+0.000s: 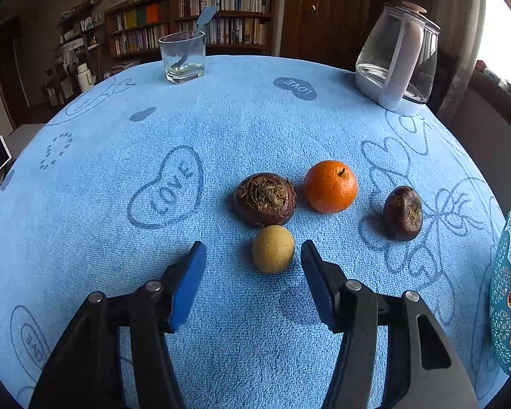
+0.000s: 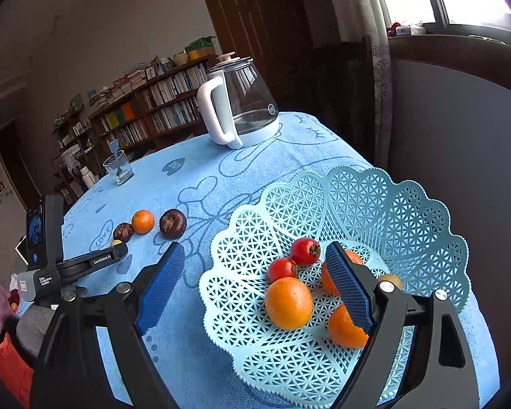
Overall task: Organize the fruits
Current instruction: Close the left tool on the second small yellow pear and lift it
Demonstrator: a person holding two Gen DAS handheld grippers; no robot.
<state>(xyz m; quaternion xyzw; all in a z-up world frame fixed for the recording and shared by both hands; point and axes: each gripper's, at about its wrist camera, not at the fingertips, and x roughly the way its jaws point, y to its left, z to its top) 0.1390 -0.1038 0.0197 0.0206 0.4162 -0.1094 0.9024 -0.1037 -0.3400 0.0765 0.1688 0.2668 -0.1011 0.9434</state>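
Much of the lattice basket (image 1: 506, 293) is cut off at the 3 o'clock edge of the left wrist view; only a slice of its wall and a bit of orange fruit behind it show. From the right wrist view the basket (image 2: 408, 204) is whole, but the right gripper's (image 2: 255, 255) far finger (image 2: 349, 286) covers part of two oranges, and a brownish fruit (image 2: 390, 279) behind it is hard to make out. There too, the small yellow fruit (image 2: 115, 242) is nearly hidden behind the left gripper (image 2: 117, 252).

The left gripper (image 1: 253, 250) stands partly open around the small yellow fruit (image 1: 273, 248), its pads either side and not touching it. At 12 o'clock from that fruit lies a dark brown fruit (image 1: 265, 199), with an orange (image 1: 330, 186) at 1 o'clock and another dark fruit (image 1: 403, 213) at 2 o'clock.

The right gripper hangs wide open over the basket's near rim, holding nothing.
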